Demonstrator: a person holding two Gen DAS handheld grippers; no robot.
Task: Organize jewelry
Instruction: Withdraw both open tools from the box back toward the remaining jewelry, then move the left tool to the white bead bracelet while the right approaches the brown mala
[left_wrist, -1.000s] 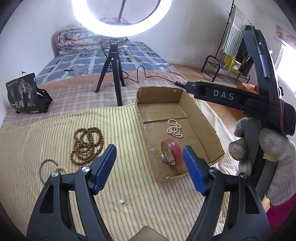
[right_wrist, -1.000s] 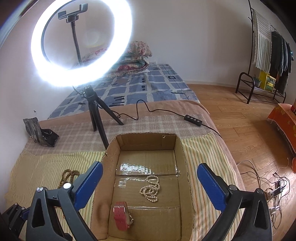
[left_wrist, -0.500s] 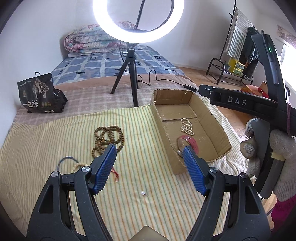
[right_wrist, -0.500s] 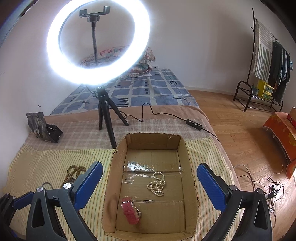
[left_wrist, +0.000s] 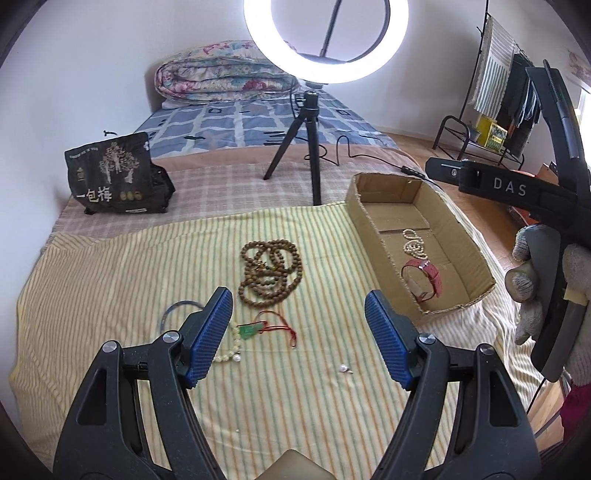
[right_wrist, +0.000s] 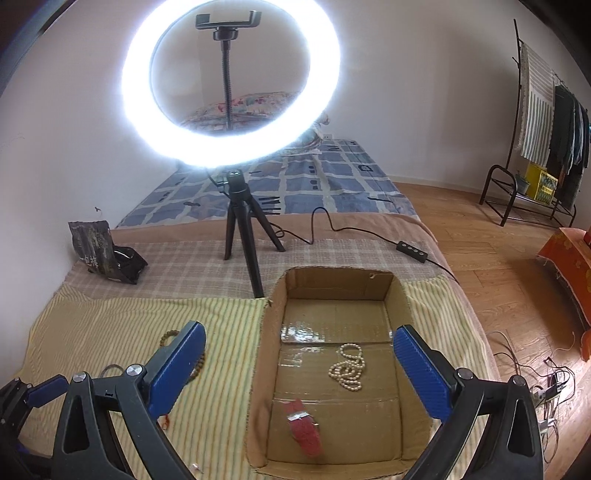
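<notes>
Blue-padded, both grippers gape empty: the left gripper (left_wrist: 298, 334) above a jade pendant (left_wrist: 252, 329) and wooden beads (left_wrist: 271, 272) on striped cloth (left_wrist: 110, 280), the right gripper (right_wrist: 299, 369) over the cardboard box (right_wrist: 260, 369) holding pearls (right_wrist: 347, 367) and a red watch (right_wrist: 304, 428).

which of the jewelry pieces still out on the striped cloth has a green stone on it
The red-cord pendant, lying just ahead of the open left tool. The brown bead strand beyond it is plain wood colour, and the small pearl is white.
</notes>
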